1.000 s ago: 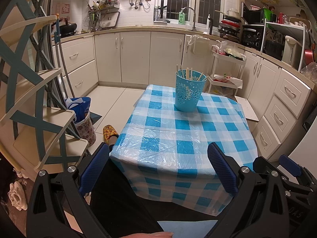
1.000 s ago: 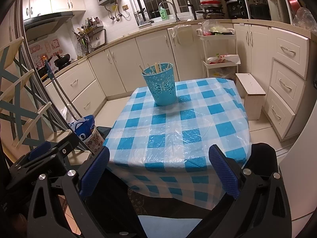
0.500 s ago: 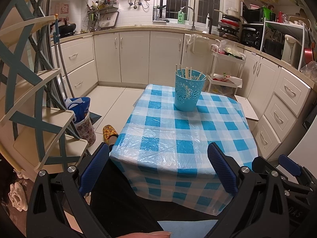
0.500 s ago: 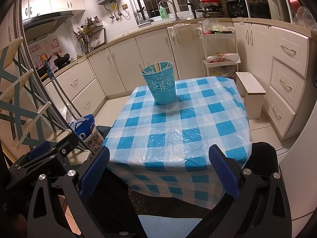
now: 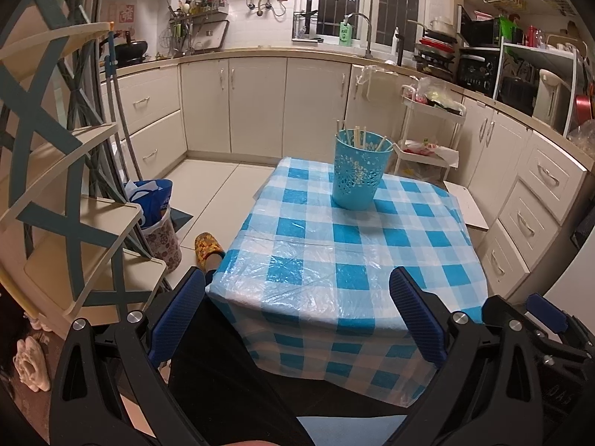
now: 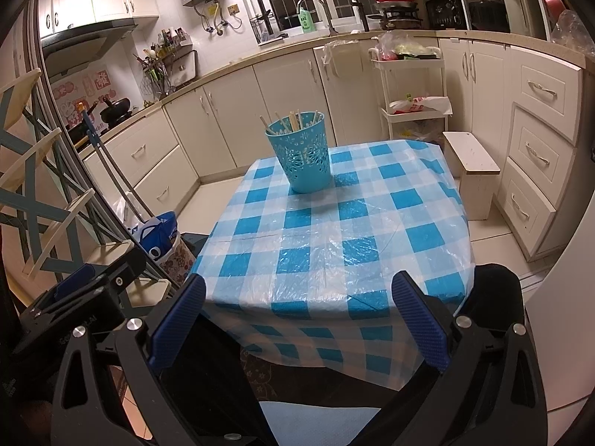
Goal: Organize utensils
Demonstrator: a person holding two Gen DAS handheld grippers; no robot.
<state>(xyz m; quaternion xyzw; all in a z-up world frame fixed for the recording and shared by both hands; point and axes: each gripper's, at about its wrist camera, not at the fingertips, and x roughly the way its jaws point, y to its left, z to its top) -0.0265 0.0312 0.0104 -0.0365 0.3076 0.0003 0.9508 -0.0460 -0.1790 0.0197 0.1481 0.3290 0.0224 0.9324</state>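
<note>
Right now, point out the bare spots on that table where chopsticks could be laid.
Nearly all the checked tablecloth is bare: the whole stretch between the blue holder and the near edge, plus strips either side of it. Only the far end is occupied, where the holder stands with chopsticks inside.

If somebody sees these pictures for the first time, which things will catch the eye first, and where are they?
The eye goes first to the blue-and-white checked tablecloth covering the small table in the middle of the kitchen. On its far side stands a turquoise perforated holder with wooden chopsticks sticking out of it. At the bottom of each view, the left gripper and the right gripper are both open and empty, short of the table's near edge.
</note>
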